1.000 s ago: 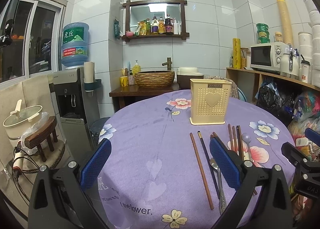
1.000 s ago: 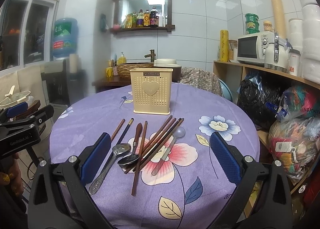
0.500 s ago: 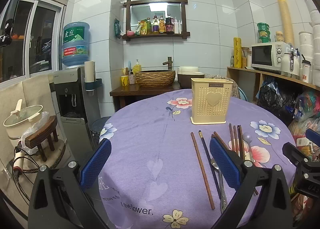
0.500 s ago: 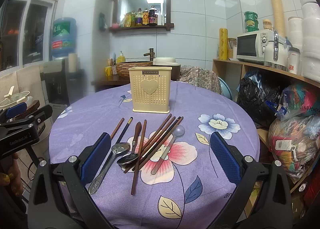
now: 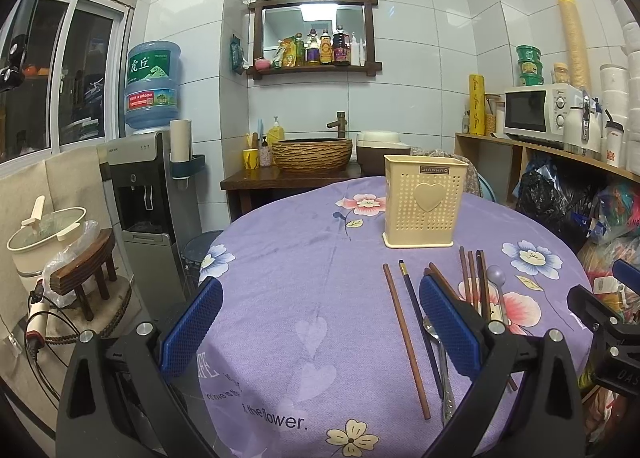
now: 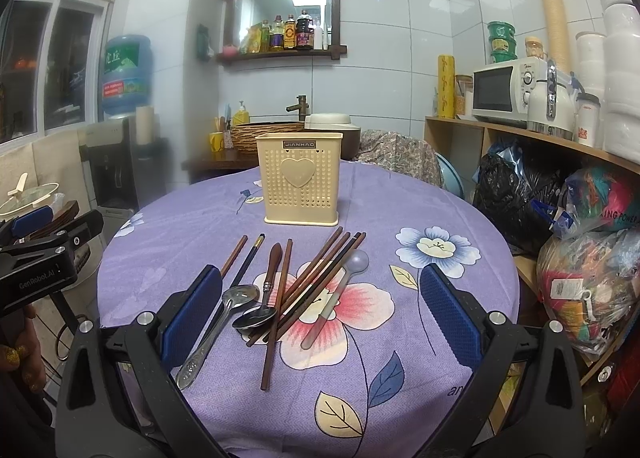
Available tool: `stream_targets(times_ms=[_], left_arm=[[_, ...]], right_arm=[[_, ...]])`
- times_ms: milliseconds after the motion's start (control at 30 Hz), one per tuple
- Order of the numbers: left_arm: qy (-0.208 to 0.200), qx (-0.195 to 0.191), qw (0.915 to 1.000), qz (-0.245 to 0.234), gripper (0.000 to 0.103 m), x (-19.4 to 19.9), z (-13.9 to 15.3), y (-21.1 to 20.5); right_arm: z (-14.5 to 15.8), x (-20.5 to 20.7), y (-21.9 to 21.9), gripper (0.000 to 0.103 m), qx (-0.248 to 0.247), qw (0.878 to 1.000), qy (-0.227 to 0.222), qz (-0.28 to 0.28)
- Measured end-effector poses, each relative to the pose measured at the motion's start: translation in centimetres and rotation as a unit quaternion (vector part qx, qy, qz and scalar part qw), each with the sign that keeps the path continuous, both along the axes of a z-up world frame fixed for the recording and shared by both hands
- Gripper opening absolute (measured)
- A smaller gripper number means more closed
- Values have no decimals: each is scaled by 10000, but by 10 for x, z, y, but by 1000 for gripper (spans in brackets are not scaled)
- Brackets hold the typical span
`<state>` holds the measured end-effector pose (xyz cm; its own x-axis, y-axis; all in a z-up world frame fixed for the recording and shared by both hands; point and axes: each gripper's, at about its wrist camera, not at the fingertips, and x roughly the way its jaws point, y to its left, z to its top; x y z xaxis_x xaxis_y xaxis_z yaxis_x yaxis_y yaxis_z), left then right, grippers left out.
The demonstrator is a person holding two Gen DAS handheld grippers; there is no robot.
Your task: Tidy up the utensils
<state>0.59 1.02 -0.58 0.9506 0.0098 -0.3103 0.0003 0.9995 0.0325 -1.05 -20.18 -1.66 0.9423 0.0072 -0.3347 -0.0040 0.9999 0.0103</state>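
A beige perforated utensil holder (image 6: 299, 179) with a heart on its front stands on the round purple-clothed table (image 6: 440, 213); it also shows in the left wrist view (image 5: 423, 206). In front of it lie several brown chopsticks (image 6: 320, 278), two metal spoons (image 6: 224, 318) (image 6: 262, 304) and a clear plastic spoon (image 6: 340, 290). My right gripper (image 6: 320, 314) is open and empty, above the near part of the pile. My left gripper (image 5: 320, 322) is open and empty, left of the utensils (image 5: 404, 334), over bare cloth.
A water dispenser (image 5: 148, 193) and a stool with a pot (image 5: 52, 234) stand left of the table. A shelf with a microwave (image 6: 508, 91) and stuffed bags (image 6: 592, 258) is on the right. A basin counter (image 5: 312, 153) is behind.
Both grippers have drifted very slightly toward the table; the holder and utensils look a touch nearer. Nothing was taken hold of or moved.
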Motion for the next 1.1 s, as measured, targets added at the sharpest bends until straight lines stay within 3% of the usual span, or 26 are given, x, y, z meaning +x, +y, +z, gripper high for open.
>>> stream_targets(times_ms=[1100], left_arm=[[209, -26, 9998, 49, 98, 5, -7, 1]], right_arm=[[-5, 6, 2, 98, -35, 9998, 205, -16]])
